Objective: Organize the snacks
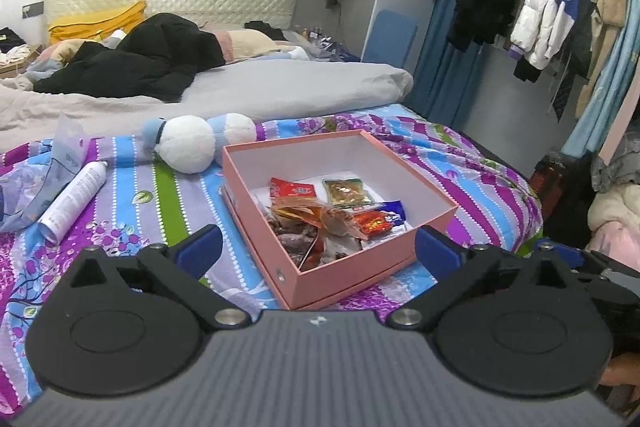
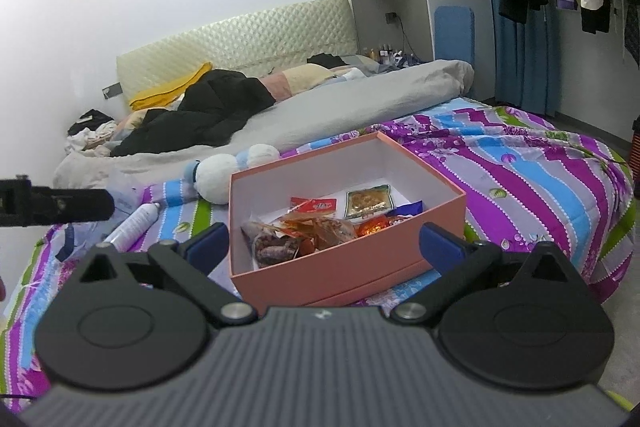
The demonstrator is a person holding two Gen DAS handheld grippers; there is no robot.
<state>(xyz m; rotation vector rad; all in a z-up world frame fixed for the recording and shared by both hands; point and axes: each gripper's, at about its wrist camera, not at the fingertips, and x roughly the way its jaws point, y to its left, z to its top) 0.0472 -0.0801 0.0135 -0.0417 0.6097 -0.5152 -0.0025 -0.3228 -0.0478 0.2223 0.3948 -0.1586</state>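
An open pink box (image 1: pixel 352 269) sits on a bed covered with a striped floral sheet (image 1: pixel 132 195), and the snacks are all inside it: a red packet (image 1: pixel 293 190) and a green-gold packet (image 1: pixel 347 193) lie toward the far side of the white floor, a blue wrapper (image 1: pixel 394 211) and an orange foil piece (image 1: pixel 372 225) sit to the right, and a heap of clear-wrapped brownish snacks (image 1: pixel 308 231) fills the near left corner. The left gripper (image 1: pixel 318 245) hovers over the box's near corner with its blue-tipped fingers (image 1: pixel 200 247) spread wide and nothing between them; the box's near corner lies in the gap between the tips, below them. The right gripper (image 2: pixel 322 243) is likewise spread and empty, facing the box's near long wall (image 2: pixel 348 273), with the snack heap (image 2: pixel 280 239) just beyond the gap between its tips. In the right wrist view part of the other gripper shows as a dark bar at the far left edge. Behind the box, a white and blue plush toy (image 1: pixel 192 143) rests near its far left corner, and a white spray can (image 1: pixel 74 197) lies on the sheet well to the left
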